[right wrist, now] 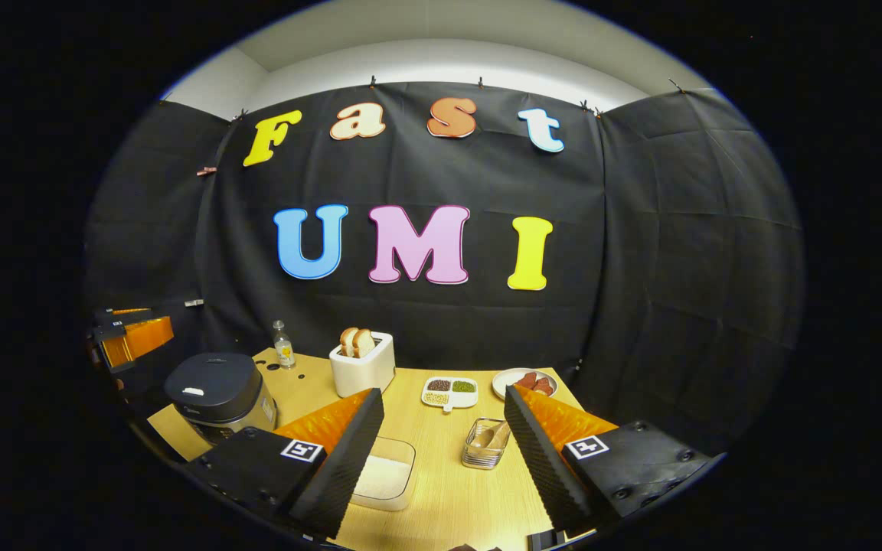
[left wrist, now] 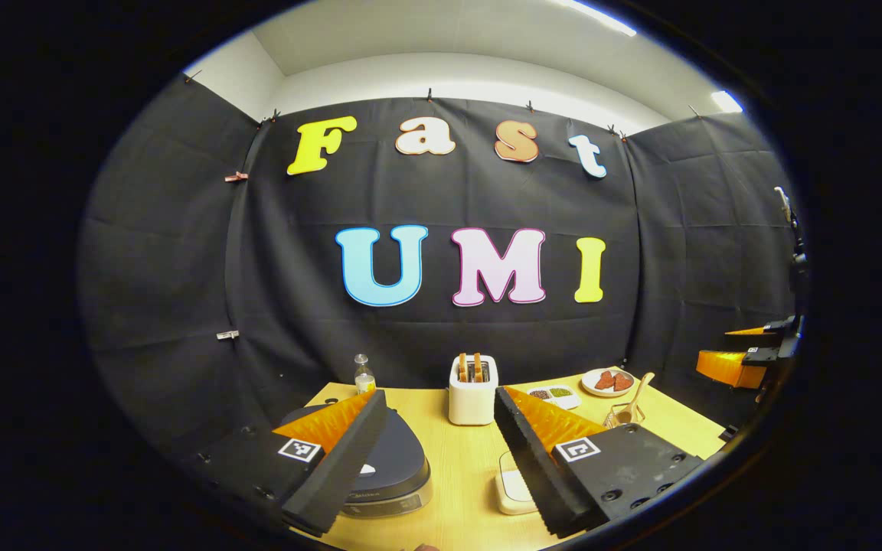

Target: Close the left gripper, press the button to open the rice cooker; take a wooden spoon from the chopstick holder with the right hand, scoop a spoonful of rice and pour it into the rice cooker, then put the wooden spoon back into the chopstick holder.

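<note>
Nothing started yet by the look of it — the left gripper [left wrist: 441,451] hangs over the near left of the table [left wrist: 464,474] with fingers spread wide and empty, above the cooker [left wrist: 391,467], whose lid is down, so it'd need to clench before pressing the button. The right gripper [right wrist: 441,451] is released too, aimed at the holder [right wrist: 485,444] with the spoon [right wrist: 487,436] lying in it, rice tub [right wrist: 383,474] just left. Toaster [right wrist: 363,366], bottle [right wrist: 282,348] and plates sit further back — not in the way, I'd say.

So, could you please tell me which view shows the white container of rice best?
The right gripper view: the white container of rice lies mostly uncovered beside its left finger. In the left gripper view, the right finger hides most of it.
</note>
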